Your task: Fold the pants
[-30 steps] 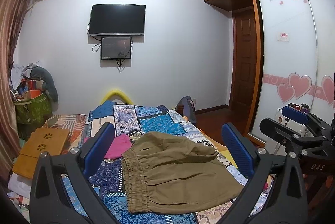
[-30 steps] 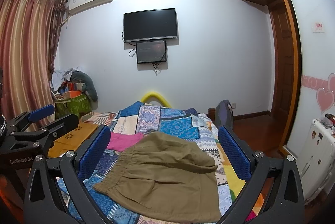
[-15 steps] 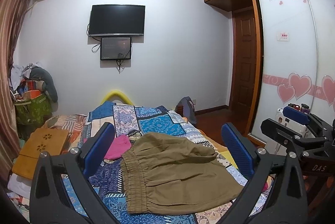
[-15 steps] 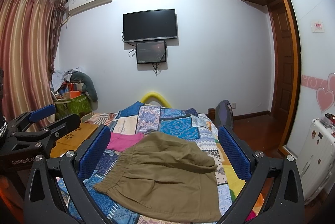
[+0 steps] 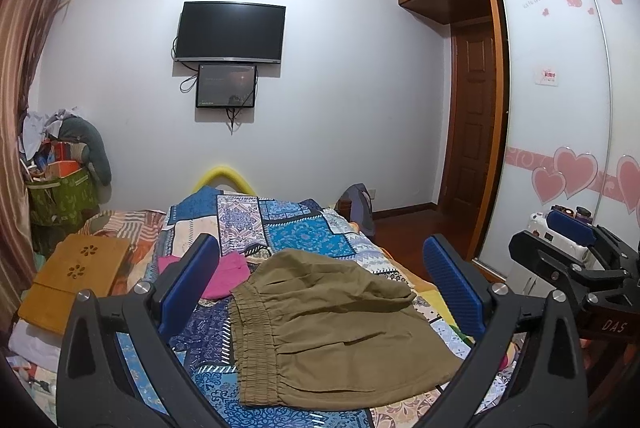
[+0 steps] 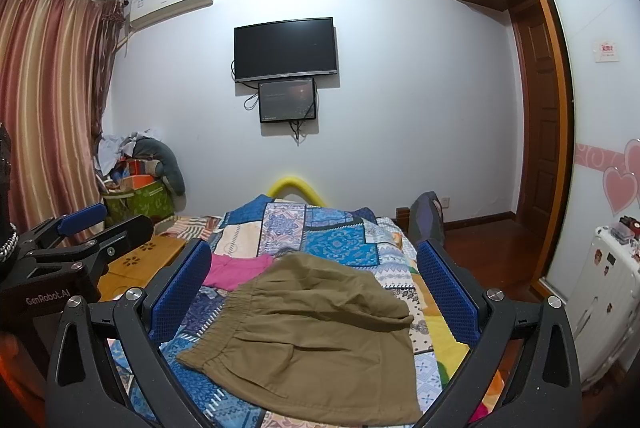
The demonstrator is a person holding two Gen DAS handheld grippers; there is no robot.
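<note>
Olive-brown pants (image 5: 332, 328) lie folded on the patchwork bedspread (image 5: 296, 228), elastic waistband toward the left. They also show in the right wrist view (image 6: 316, 340). My left gripper (image 5: 320, 276) is open and empty, held above the near side of the pants. My right gripper (image 6: 314, 276) is open and empty, also above the pants. The right gripper shows at the right edge of the left wrist view (image 5: 576, 260). The left gripper shows at the left edge of the right wrist view (image 6: 80, 240).
A pink garment (image 5: 228, 274) lies on the bed behind the pants. A wooden lap table (image 5: 76, 276) sits at the bed's left. A green bin of clutter (image 5: 60, 192) stands by the curtain. A white suitcase (image 6: 600, 296) and wardrobe doors (image 5: 560, 132) are at right.
</note>
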